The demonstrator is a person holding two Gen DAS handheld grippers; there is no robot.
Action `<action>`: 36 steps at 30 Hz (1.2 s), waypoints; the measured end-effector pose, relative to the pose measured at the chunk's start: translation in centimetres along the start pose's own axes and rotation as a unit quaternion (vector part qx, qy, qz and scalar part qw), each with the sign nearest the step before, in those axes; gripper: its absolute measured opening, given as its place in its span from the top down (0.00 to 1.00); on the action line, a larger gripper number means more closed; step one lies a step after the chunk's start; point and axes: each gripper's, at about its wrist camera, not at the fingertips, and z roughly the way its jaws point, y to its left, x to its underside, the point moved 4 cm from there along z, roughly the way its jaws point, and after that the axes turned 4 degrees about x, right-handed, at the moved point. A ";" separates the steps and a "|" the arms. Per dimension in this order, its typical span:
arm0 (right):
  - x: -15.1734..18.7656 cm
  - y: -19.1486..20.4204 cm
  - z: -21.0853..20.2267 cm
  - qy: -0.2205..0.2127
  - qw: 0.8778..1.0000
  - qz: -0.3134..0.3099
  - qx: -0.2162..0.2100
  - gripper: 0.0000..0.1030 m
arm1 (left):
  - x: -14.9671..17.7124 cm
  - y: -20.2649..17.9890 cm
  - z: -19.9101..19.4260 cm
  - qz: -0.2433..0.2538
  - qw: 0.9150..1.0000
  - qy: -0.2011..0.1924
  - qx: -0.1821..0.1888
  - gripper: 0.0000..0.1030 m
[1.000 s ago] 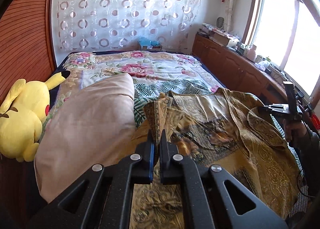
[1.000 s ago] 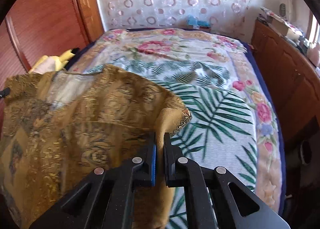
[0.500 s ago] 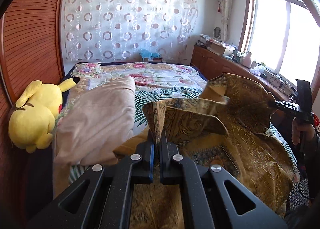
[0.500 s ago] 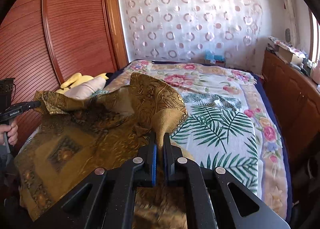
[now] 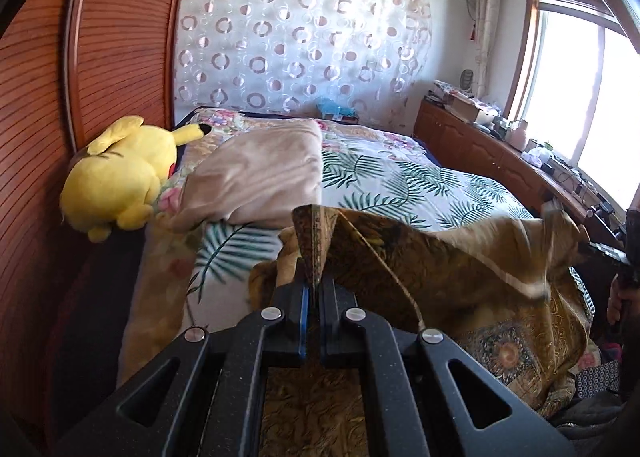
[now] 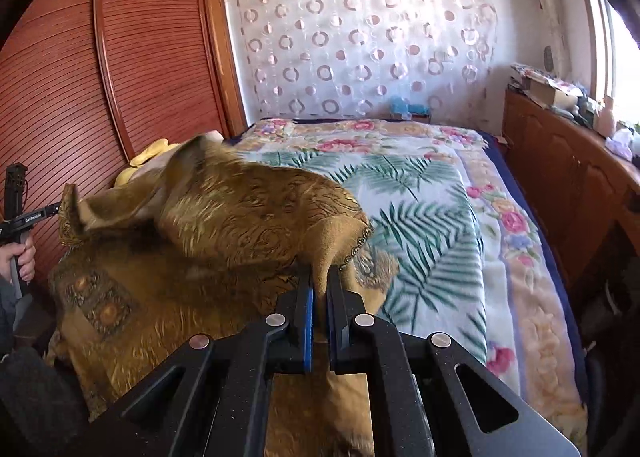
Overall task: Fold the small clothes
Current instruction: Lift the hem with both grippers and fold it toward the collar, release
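Note:
A golden-brown patterned garment [image 5: 460,277] hangs stretched between my two grippers above the near end of the bed; it also shows in the right wrist view [image 6: 248,217]. My left gripper [image 5: 314,281] is shut on one edge of it, a folded point of cloth sticking up between the fingers. My right gripper [image 6: 320,281] is shut on the other edge, near a beaded trim. The lower part of the garment drapes onto the bed and over its near edge. Each gripper shows in the other's view: the right one [image 5: 600,247] and the left one [image 6: 52,209].
The bed has a floral and palm-leaf blanket [image 6: 432,193]. A beige pillow [image 5: 260,181] and a yellow plush toy [image 5: 120,177] lie at its left side by the wooden wardrobe [image 5: 80,97]. A wooden cabinet [image 6: 568,161] with clutter runs along the right under the window.
Both grippers have lifted and pulled back toward the near end of the bed, raising the garment off the blanket. The cloth is blurred from moving. Both stay shut.

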 end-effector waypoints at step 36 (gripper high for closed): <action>-2.5 -0.7 -6.4 -0.001 0.999 -0.033 0.042 0.56 | -4.9 1.3 -1.0 0.031 0.999 -0.015 -0.037 0.20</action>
